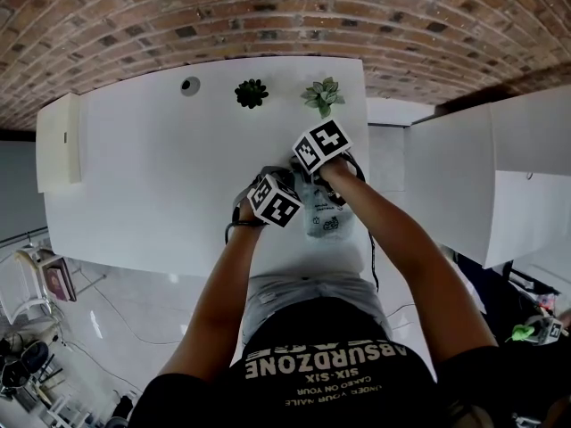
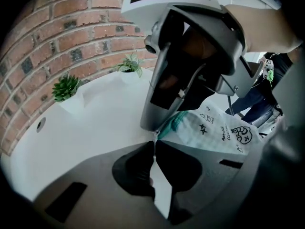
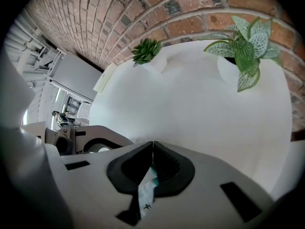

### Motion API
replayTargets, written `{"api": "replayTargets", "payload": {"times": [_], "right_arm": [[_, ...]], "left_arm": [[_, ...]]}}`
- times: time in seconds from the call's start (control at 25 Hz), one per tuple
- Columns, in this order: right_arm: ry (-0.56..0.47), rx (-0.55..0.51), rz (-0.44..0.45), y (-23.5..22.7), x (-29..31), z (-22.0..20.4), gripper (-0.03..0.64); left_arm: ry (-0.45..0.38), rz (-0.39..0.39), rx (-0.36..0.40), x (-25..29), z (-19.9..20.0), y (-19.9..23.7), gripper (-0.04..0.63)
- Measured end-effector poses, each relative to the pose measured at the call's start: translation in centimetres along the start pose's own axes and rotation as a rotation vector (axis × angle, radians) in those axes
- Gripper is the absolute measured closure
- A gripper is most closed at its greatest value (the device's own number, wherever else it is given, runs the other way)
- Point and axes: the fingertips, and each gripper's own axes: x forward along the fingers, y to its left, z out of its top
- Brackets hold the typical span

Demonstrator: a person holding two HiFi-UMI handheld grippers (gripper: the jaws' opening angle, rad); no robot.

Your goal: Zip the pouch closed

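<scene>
One table [image 1: 134,194]: white, set against a brick wall.
One pouch [image 2: 219,128]: pale and printed, with teal zip tape. It lies on the table near the front edge, one end caught by both tools.
Right gripper [image 3: 152,149]: pressed together on the pouch's teal-edged corner.
Left gripper [image 2: 153,147]: pinching a thin metal piece, tip to tip with the other.
Zip pull [image 2: 154,136]: probably that metal piece.
Risk: so thin a tab may slip from the pads. With both holds so close together, slack fabric could bunch and jam the slider.
</scene>
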Motion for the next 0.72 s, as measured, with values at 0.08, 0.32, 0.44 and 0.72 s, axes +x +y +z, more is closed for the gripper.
{"api": "replayTargets", "payload": {"times": [0.08, 0.32, 0.44, 0.72], "right_arm": [[-0.009, 0.022, 0.0, -0.2, -0.1, 0.0, 0.615], [-0.032, 0.04, -0.024, -0.7, -0.7, -0.2, 0.615], [-0.034, 0.015, -0.04, -0.9, -1.0, -0.2, 0.615], [-0.049, 0.045, -0.028, -1.0, -1.2, -0.3, 0.615]], "left_arm": [[0.001, -0.003, -0.001, 0.1, 0.0, -0.1, 0.574], [0.001, 0.003, 0.0, 0.0, -0.1, -0.1, 0.574], [-0.002, 0.003, -0.002, 0.0, -0.1, -0.1, 0.574], [0.0, 0.007, -0.002, 0.0, -0.1, -0.1, 0.574]]}}
